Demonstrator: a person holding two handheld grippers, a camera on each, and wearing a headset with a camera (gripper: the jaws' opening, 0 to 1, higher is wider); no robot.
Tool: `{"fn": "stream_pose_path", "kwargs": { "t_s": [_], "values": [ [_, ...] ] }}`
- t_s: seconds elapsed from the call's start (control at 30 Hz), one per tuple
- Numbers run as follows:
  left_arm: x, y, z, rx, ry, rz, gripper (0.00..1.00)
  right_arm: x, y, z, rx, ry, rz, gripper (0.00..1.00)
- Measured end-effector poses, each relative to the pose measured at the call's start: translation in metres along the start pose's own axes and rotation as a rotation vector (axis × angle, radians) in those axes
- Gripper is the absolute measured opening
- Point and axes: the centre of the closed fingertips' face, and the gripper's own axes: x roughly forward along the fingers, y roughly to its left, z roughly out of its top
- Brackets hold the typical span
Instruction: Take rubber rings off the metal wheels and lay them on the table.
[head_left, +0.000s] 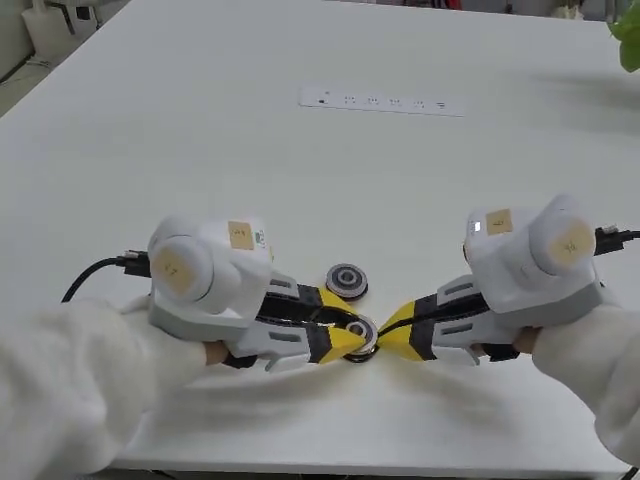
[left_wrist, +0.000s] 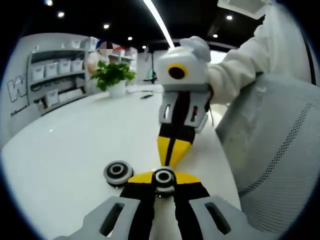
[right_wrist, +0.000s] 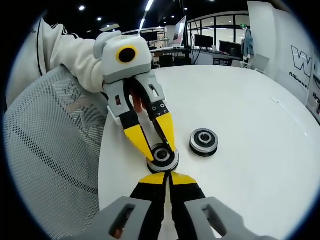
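Low in the head view's centre, a small round metal wheel (head_left: 362, 333) sits on the white table (head_left: 300, 170) between two tongs. The left gripper (head_left: 350, 339) reaches in from the lower left, its yellow-tipped jaws closed onto the wheel's two sides and holding it. The right gripper (head_left: 392, 328) comes from the lower right with its jaws drawn together, their tips against the wheel's rim. I cannot tell whether they pinch any rubber. A second metal wheel (head_left: 346, 281) lies flat just above the held one, apart from both tongs, its black rubber ring (right_wrist: 193, 143) in place. A white power strip (head_left: 380, 101) lies in the upper centre, and a green potted plant (head_left: 630, 35) is at the upper right corner.
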Motion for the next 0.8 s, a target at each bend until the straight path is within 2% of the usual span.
{"fn": "stream_pose_path", "kwargs": {
  "t_s": [0.13,0.33,0.7,0.77,0.8],
  "values": [
    [-0.0007,-0.0002,-0.0002,-0.001,-0.003,-0.002,0.14,-0.0009,-0.0024,-0.0001,0.042,-0.003,-0.005,0.0],
    [-0.0016,-0.0005,-0.0004,0.0,-0.003,-0.003,0.14,-0.0019,-0.0053,0.0,0.154,-0.016,-0.003,0.0],
    [-0.0025,-0.0007,-0.0006,-0.001,-0.001,-0.002,0.14,-0.0055,-0.0068,0.0013,0.438,-0.056,0.015,0.0],
    [-0.0025,-0.0007,-0.0006,-0.002,-0.001,-0.001,0.14,-0.0062,-0.0062,0.0029,0.493,-0.072,0.022,0.0],
    [-0.0025,-0.0007,-0.0006,-0.001,-0.001,-0.001,0.14,-0.0076,-0.0055,0.0061,0.543,-0.101,0.035,0.0]
  ]
}}
